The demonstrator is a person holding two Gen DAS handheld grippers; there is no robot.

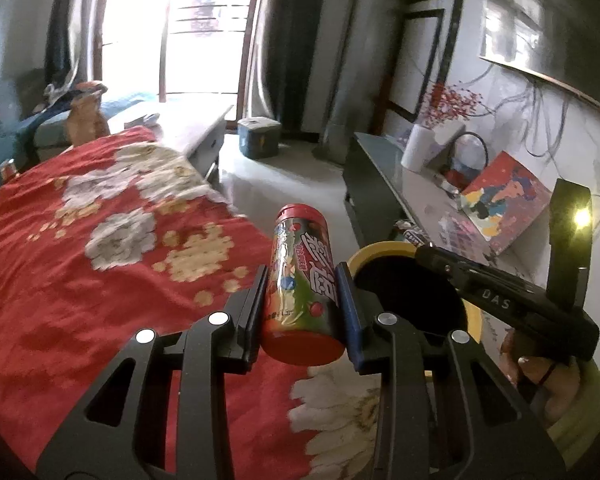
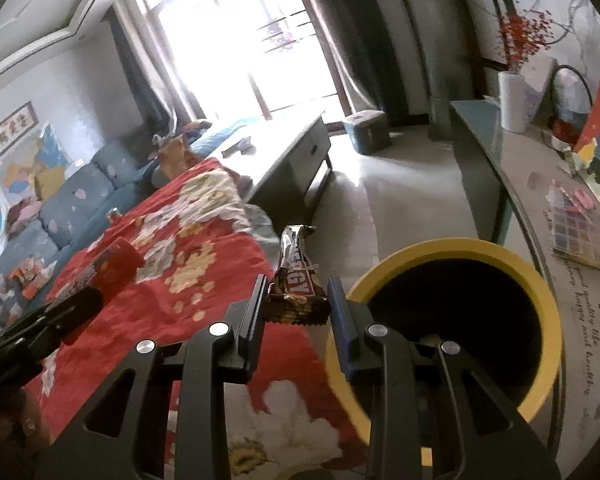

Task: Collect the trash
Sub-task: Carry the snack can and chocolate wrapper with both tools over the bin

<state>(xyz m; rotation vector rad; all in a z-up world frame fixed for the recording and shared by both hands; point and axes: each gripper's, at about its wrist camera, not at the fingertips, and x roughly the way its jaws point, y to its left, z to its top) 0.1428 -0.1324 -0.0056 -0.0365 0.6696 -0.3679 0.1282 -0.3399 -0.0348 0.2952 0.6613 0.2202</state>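
left gripper [image 1: 302, 304] is clamped across the middle of a red can [image 1: 302, 280], pads on its curved sides so the smooth cylinder can't roll out; lid end points away, flat base toward the cam. right gripper [image 2: 296, 302] is pinched narrow on the near end of a snack bar [image 2: 296, 276] in a crinkly brown foil wrapper, the rest sticking out fwd, limp-looking. both are held over the edge of a red flowered blanket [image 1: 100, 280], soft and nubbly, just beside a round bin [image 2: 548, 292] w/ a yellow rim and dark inside. bin sits right of both loads, mouth up, prob the drop spot. can looks rigid and glossy; bar is flat, light, likely slips if grip eases.
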